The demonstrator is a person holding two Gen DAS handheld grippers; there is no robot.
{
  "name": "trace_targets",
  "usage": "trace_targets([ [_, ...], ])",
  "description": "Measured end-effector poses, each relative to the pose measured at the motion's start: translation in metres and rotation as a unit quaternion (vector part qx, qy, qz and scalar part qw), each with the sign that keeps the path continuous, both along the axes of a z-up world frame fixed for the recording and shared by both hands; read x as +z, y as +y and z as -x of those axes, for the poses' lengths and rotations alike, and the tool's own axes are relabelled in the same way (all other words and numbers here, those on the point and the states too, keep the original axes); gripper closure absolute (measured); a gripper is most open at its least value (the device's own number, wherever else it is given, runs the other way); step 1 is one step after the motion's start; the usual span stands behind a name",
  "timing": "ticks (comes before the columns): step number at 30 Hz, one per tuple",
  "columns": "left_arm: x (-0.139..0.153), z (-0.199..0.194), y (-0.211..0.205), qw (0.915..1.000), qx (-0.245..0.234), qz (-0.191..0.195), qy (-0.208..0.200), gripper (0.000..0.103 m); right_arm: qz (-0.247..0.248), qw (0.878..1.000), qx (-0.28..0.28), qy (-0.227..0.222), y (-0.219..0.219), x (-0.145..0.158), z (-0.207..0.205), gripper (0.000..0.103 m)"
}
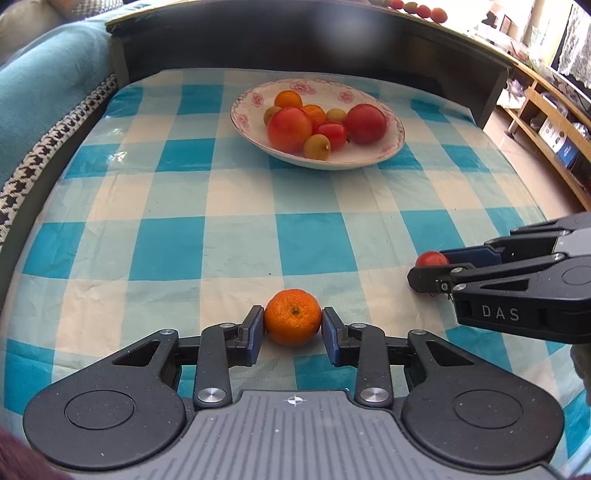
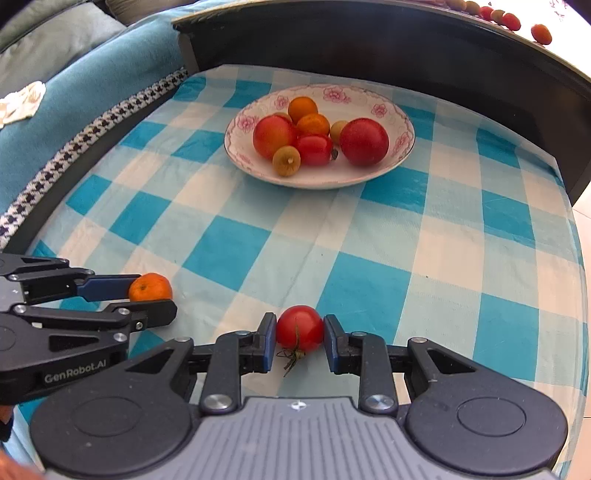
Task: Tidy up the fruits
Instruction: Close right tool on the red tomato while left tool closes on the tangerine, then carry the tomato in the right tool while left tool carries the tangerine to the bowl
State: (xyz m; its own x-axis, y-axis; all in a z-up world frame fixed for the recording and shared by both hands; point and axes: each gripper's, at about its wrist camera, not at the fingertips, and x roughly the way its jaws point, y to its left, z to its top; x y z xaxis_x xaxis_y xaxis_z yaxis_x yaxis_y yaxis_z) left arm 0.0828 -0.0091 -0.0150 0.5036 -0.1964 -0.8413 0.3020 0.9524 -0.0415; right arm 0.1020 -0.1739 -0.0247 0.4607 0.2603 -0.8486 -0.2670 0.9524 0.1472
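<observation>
In the left wrist view, my left gripper (image 1: pixel 293 325) is shut on an orange mandarin (image 1: pixel 293 316) low over the checked cloth. In the right wrist view, my right gripper (image 2: pixel 300 332) is shut on a small red tomato (image 2: pixel 300 328) with a green stem. Each gripper shows in the other's view: the right one (image 1: pixel 430 271) with the tomato (image 1: pixel 430 258), the left one (image 2: pixel 151 295) with the mandarin (image 2: pixel 150 286). A white floral plate (image 1: pixel 369 157) (image 2: pixel 332 179) at the far middle holds several tomatoes, mandarins and small yellow fruits.
The blue-and-white checked cloth (image 1: pixel 314 236) covers the table. A dark raised board (image 1: pixel 295 40) stands behind the plate, with small fruits (image 1: pixel 421 9) along its top. A blue sofa (image 1: pixel 48 85) lies left; wooden shelves (image 1: pixel 546 122) stand right.
</observation>
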Motion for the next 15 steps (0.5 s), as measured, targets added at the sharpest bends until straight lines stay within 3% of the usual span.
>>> trace_targets([
  [8, -0.0035, 0.0022, -0.0012, 0.9998, -0.015, -0.002, -0.014, 0.053, 0.004, 1.0, 0.009, -0.009, 0.0005, -0.0011, 0.0011, 0.073],
  [15, -0.0064, 0.0079, 0.0002, 0.9992, -0.024, -0.02, -0.025, 0.032, 0.002, 1.0, 0.019, -0.009, -0.0011, -0.0012, 0.0029, 0.064],
])
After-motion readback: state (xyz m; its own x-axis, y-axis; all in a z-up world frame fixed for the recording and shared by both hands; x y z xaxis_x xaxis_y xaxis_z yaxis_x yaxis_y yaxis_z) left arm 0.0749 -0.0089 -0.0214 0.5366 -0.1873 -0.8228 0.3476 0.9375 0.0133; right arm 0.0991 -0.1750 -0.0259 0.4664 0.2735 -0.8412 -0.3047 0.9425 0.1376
